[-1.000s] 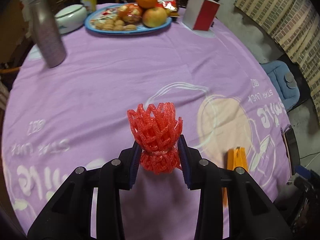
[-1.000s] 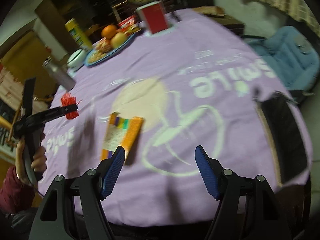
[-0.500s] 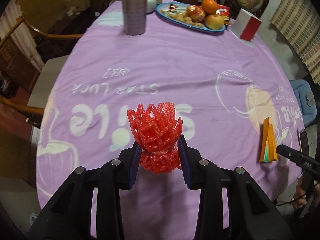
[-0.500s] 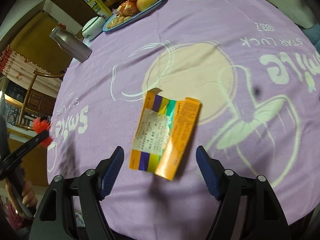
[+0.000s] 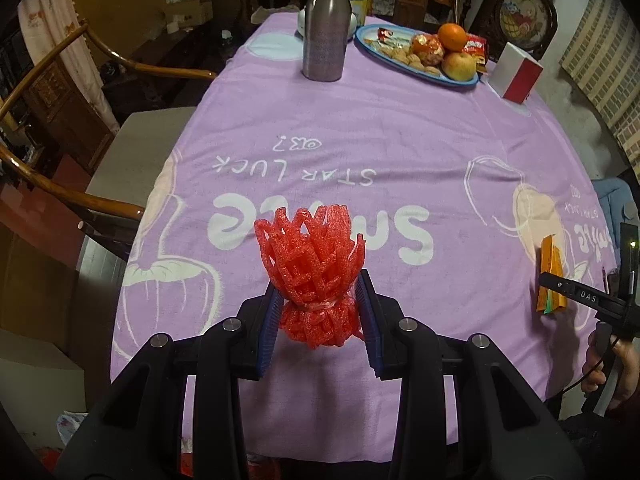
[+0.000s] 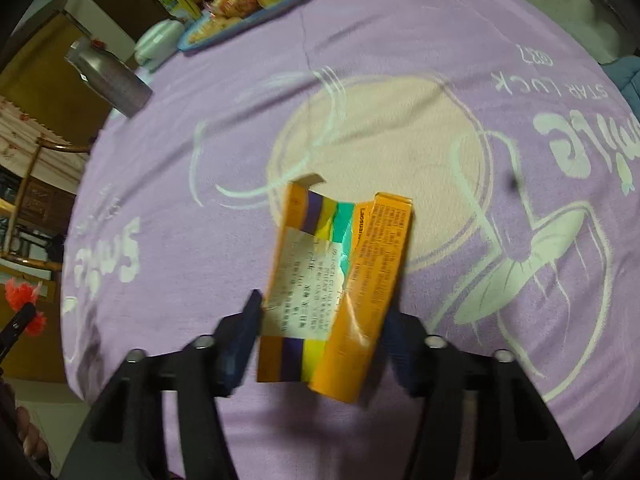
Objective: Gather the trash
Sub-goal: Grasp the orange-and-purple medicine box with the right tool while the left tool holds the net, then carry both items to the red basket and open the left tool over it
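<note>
A red foam fruit net point(image 5: 312, 256) is bunched between the blue pads of my left gripper point(image 5: 318, 300), which is shut on it above the near edge of the purple tablecloth point(image 5: 360, 128). In the right wrist view, a torn, flattened orange box point(image 6: 340, 264) lies on the cloth. My right gripper point(image 6: 322, 312) is closing on it, and both pads touch the box's long edges. The left wrist view shows the same box point(image 5: 551, 276) at the far right, under the right gripper. The net point(image 6: 22, 294) shows at the left edge of the right wrist view.
At the far end of the table stand a steel bottle point(image 5: 326, 24), a blue plate point(image 5: 416, 74) of fruit and snacks, and a red-and-white box point(image 5: 518, 74). A wooden chair point(image 5: 60, 184) is to the left, and a blue cushioned seat point(image 5: 616, 204) is to the right.
My right gripper has come down over the orange box and its jaws have narrowed onto it. My left gripper has swung left along the table with the net still held.
</note>
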Action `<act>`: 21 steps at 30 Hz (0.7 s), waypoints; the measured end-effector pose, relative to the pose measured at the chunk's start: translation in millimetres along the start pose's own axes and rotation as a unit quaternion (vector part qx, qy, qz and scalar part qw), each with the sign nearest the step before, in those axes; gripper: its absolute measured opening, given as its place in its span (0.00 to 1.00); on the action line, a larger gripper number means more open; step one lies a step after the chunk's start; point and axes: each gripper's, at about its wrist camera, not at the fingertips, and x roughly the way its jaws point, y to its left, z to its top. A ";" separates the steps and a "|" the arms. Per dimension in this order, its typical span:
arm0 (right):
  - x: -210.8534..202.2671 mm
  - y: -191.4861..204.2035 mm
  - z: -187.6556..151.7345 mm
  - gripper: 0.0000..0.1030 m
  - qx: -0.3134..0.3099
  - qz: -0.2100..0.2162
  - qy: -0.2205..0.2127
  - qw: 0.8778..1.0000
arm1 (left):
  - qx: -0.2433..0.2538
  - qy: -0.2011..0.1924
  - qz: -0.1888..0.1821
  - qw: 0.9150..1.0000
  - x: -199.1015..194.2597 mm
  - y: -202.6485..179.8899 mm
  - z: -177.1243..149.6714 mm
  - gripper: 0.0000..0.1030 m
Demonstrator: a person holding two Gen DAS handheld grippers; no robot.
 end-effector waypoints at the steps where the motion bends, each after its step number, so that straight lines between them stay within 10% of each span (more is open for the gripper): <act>1: -6.2 -0.4 1.4 0.42 -0.006 0.009 -0.006 1.000 | -0.002 -0.003 -0.001 1.000 -0.9 -1.5 0.7 0.36; 11: -116.7 -7.6 10.9 0.42 -0.096 0.059 -0.116 0.987 | 0.007 -0.023 -0.051 0.998 7.5 -70.3 16.4 0.36; 21: -133.5 -21.3 21.2 0.42 -0.165 0.085 -0.093 0.978 | -0.046 -0.036 -0.044 0.997 0.8 -103.3 -8.6 0.36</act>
